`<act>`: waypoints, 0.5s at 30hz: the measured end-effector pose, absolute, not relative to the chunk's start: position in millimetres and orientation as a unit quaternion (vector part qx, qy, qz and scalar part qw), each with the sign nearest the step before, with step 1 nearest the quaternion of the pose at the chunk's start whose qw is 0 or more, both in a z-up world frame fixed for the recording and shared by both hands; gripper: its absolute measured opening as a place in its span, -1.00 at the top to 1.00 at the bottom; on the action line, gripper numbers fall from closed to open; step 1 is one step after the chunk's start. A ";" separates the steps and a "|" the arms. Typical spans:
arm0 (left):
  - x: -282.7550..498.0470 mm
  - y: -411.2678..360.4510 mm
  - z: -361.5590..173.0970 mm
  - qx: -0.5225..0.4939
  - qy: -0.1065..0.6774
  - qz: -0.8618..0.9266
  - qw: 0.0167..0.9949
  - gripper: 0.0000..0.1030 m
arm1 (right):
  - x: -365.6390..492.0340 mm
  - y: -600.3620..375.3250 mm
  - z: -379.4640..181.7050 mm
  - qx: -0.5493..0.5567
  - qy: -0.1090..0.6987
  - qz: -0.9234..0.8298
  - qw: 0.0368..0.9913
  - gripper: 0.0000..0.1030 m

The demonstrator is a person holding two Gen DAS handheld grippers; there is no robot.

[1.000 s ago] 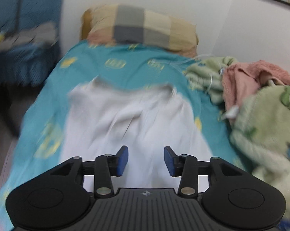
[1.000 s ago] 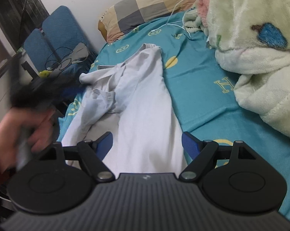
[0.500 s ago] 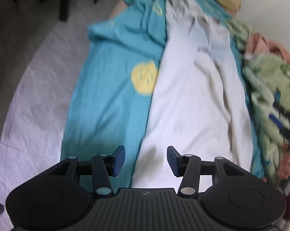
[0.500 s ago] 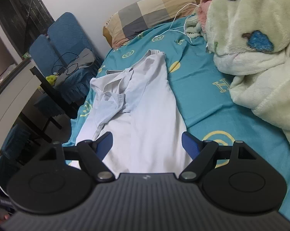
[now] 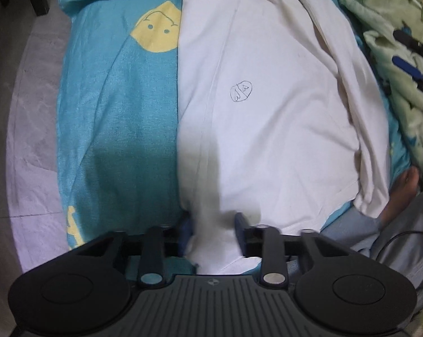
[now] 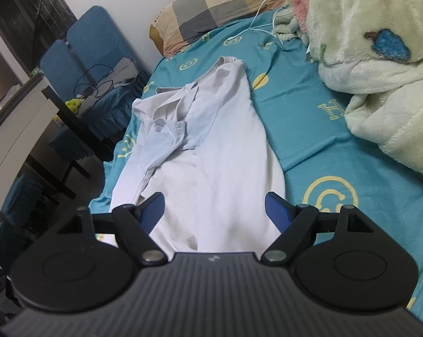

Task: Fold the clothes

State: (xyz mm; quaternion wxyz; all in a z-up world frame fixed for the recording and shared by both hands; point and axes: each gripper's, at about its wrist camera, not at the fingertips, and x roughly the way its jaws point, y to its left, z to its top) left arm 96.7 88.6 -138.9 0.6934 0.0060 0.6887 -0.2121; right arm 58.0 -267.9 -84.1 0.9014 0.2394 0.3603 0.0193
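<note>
Your left claw [image 5: 213, 230] is low at the near hem of the white shirt [image 5: 267, 106], fingers apart with cloth bunched between them (not yet pinched). Your right claw [image 6: 215, 210] hovers released above the shirt lying lengthwise on the teal bedsheet [image 6: 304, 118].

Both grippers are black, with ribbed grey housings, round side discs, silver pivot screws and blue-padded jaws.
</note>
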 end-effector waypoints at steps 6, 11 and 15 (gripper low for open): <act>77.3 62.9 -95.5 0.072 0.665 -0.196 0.717 0.94 | 57.5 -272.3 -84.5 0.257 0.359 0.032 0.897 -0.56; 57.4 4.4 -52.0 0.080 0.642 -0.198 0.737 0.94 | 56.2 -277.8 -84.9 0.275 0.356 0.040 0.892 -0.56; 41.2 -41.2 -56.3 0.079 0.632 -0.199 0.745 0.94 | 57.0 -280.1 -87.7 0.287 0.360 0.052 0.886 -0.56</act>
